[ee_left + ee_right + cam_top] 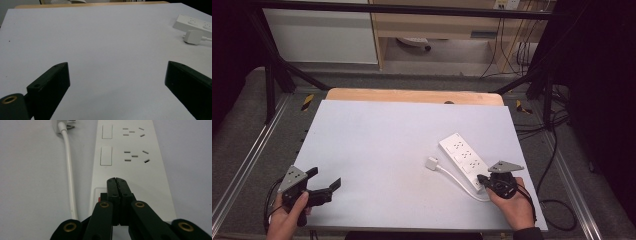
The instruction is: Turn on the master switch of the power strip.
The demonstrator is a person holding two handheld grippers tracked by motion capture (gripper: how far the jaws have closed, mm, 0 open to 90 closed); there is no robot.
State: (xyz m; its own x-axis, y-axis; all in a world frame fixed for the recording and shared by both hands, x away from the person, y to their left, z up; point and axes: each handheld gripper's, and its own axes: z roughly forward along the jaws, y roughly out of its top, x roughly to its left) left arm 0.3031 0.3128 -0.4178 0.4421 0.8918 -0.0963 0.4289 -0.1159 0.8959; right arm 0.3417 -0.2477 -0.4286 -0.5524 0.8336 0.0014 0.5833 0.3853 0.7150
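A white power strip (464, 159) lies slantwise on the right half of the pale table (387, 145), its white cord (457, 180) looping round to the plug (432, 163) that lies loose beside it. My right gripper (482, 178) is shut, with nothing between its jaws. In the right gripper view its tips (116, 180) sit over the near end of the strip (130, 167), by a switch with a bit of red; contact cannot be judged. Two more switches (106, 155) and socket holes lie beyond. My left gripper (326, 177) stands wide open at the table's near left corner, jaws empty (117, 75).
The plug (193, 37) and strip (192, 23) lie far right of the left gripper. A wooden edge (412, 95) runs along the table's back. A black frame (272, 85) surrounds the table. Cables (557, 205) trail on the floor at the right.
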